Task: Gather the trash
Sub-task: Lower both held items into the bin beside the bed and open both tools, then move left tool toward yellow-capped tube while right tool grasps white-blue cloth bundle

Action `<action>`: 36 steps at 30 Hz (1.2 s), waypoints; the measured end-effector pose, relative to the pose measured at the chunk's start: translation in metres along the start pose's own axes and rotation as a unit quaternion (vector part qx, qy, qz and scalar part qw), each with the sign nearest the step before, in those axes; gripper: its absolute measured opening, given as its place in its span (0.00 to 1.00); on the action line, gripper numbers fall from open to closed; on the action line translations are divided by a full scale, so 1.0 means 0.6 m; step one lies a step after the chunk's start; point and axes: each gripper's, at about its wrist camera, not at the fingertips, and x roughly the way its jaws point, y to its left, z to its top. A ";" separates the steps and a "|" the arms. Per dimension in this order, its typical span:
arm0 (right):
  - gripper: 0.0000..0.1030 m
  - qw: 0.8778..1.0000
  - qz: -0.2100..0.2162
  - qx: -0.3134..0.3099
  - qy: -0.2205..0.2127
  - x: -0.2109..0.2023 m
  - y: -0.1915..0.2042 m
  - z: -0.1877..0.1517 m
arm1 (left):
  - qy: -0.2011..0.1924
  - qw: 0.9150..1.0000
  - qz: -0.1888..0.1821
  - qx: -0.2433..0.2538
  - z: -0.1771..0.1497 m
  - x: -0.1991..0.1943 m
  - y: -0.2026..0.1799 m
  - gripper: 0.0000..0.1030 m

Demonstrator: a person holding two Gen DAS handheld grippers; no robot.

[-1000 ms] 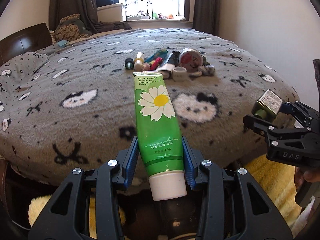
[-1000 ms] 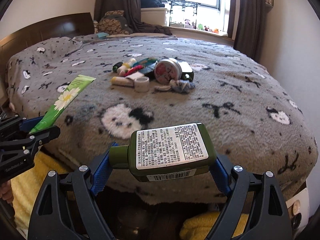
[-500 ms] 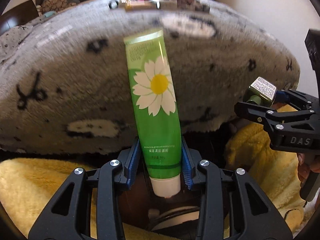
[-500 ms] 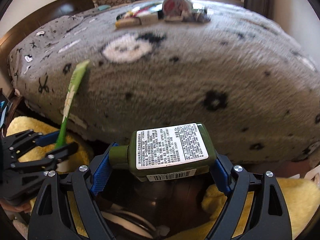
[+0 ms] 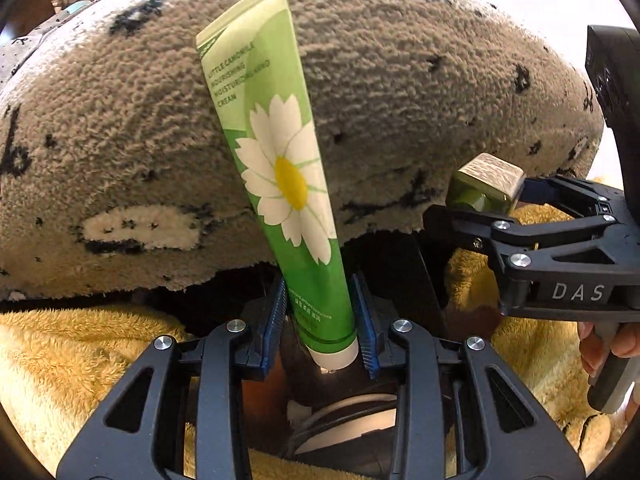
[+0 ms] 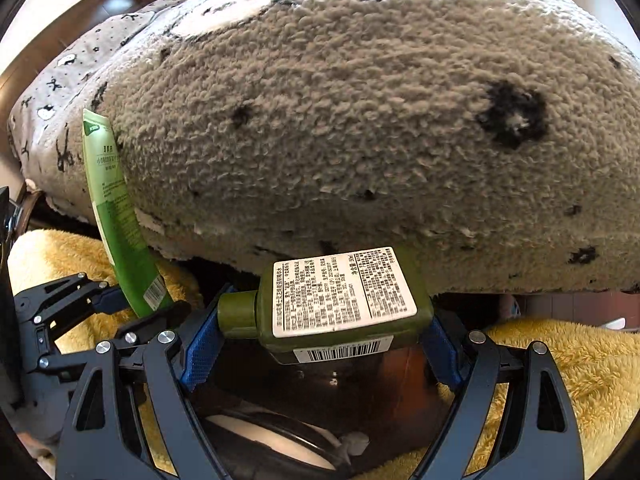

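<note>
My left gripper is shut on a green hand-cream tube with a daisy print, held upright by its white cap end. My right gripper is shut on a small dark green bottle with a white label, held sideways. Both are low in front of the bed's edge. The tube and the left gripper show at the left of the right wrist view. The bottle and the right gripper show at the right of the left wrist view. A dark bin opening with white contents lies below both.
The bed's grey fleece blanket with black and white prints fills the view ahead and hangs over the edge. A yellow fluffy rug covers the floor on both sides. A wooden headboard is at far left.
Both grippers have dropped from above the bed to below its edge, toward the floor, each still holding its item. The pile of items on the bed has gone out of view.
</note>
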 end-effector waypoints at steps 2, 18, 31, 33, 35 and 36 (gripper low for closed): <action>0.93 1.000 -0.005 0.004 -0.004 0.001 0.001 0.004 | 0.003 1.000 0.001 0.001 0.003 0.007 -0.002 0.33; 0.94 0.995 -0.029 0.010 -0.094 -0.097 -0.017 0.047 | -0.050 0.998 0.029 -0.005 0.045 -0.079 0.029 0.64; 0.94 0.979 -0.076 0.025 -0.185 -0.143 -0.050 0.187 | -0.127 0.990 0.065 -0.018 0.156 -0.149 0.087 0.82; 0.94 0.978 -0.078 0.027 -0.190 -0.139 -0.059 0.209 | -0.132 0.989 0.065 -0.027 0.178 -0.138 0.096 0.82; 0.90 0.977 -0.080 0.024 -0.196 -0.131 -0.061 0.236 | -0.137 0.988 0.070 -0.029 0.197 -0.127 0.096 0.82; 0.88 0.977 -0.083 0.021 -0.196 -0.126 -0.058 0.246 | -0.140 0.987 0.073 -0.030 0.212 -0.124 0.098 0.82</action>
